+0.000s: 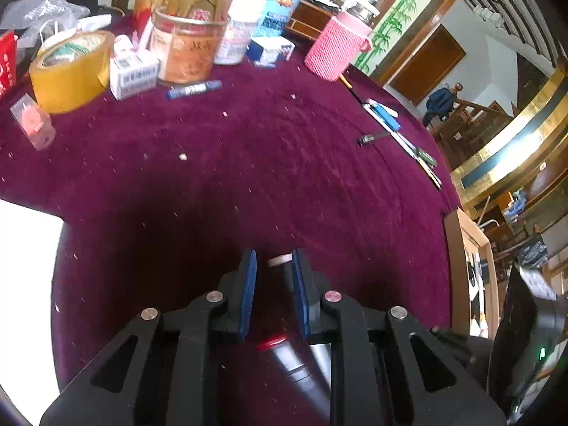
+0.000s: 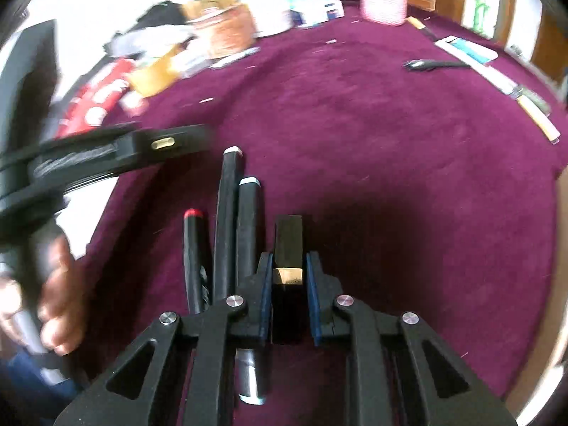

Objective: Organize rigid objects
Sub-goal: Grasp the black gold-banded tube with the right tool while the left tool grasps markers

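My right gripper (image 2: 288, 257) is shut on a black rectangular stick with a tan band (image 2: 287, 238), held low over the maroon tablecloth (image 2: 390, 177). Just left of it three black pens lie side by side: one red-tipped (image 2: 193, 245), one long with a white end (image 2: 229, 195), one grey-ended (image 2: 248, 213). My left gripper (image 1: 275, 254) has its jaws narrow, closed on the white-ended pen (image 1: 280, 260); the red tip (image 1: 271, 342) shows beneath. A hand (image 2: 56, 284) holds the blurred left tool at the left edge of the right wrist view.
At the back stand a pink knitted holder (image 1: 335, 48), a jar (image 1: 188, 49), a yellow tape roll (image 1: 71, 67), a white box (image 1: 133, 74) and a blue marker (image 1: 195, 88). Pens (image 1: 397, 131) and a black clip (image 1: 369, 138) lie along the right edge.
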Demonstrator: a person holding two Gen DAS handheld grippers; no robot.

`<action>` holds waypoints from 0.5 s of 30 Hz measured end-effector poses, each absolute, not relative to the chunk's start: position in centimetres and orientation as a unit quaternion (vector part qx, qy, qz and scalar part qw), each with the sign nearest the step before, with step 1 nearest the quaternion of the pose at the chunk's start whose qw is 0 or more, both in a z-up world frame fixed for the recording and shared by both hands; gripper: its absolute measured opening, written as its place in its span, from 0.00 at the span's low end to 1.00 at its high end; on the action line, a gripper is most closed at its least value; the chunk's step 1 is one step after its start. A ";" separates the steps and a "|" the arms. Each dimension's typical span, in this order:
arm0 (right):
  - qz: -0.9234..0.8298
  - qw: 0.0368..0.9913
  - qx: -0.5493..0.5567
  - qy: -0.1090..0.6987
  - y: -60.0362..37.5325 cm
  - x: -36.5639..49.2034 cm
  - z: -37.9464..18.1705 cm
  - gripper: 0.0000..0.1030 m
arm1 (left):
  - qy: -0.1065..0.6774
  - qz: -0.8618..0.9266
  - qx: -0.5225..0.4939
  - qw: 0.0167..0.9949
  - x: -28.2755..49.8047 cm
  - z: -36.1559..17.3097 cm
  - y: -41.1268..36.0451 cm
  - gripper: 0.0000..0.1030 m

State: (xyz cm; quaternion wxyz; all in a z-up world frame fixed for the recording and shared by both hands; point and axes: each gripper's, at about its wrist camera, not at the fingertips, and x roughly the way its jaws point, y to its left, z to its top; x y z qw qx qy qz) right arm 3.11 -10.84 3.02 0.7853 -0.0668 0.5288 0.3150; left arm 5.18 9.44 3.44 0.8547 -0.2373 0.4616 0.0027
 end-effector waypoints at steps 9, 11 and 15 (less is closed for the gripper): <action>0.319 0.817 0.031 0.480 -19.0 2.8 3.6 0.15 | 0.485 0.017 -0.253 0.837 -2.1 4.7 10.0 0.17; 0.329 0.807 0.060 0.487 -19.2 4.4 2.5 0.15 | 0.497 0.022 -0.277 0.822 -3.2 4.1 10.4 0.17; 0.345 0.807 0.078 0.472 -19.5 4.6 3.1 0.15 | 0.512 0.027 -0.296 0.806 -3.7 3.6 9.5 0.17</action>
